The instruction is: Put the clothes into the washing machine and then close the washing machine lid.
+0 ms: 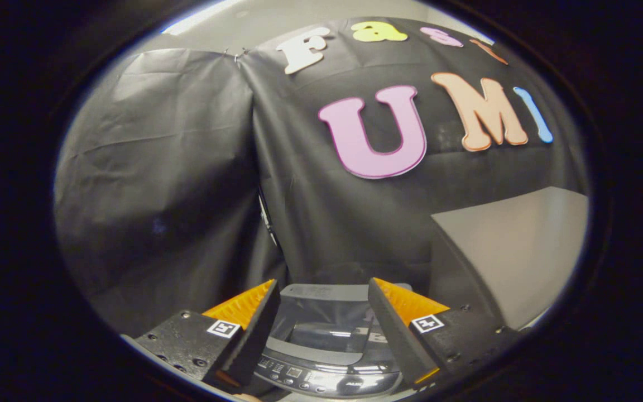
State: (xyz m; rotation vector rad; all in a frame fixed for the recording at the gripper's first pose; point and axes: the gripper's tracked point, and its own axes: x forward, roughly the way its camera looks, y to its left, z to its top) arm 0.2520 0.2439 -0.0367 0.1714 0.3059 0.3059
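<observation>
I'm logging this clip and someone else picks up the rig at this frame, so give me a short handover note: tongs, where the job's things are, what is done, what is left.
Tongs: open, nothing between the fingers, held above the washing machine.
Washing machine: just ahead of and below the fingers, in front of the black cloth wall. Its glass lid looks lowered over the tub, control panel nearest the tongs. A grey box stands beyond the fingers, off to one side.
Done: the lid looks shut; through the glass I cannot tell whether clothes are inside.
Left: confirm the clothes went in and the lid is fully down; otherwise load and close.
</observation>
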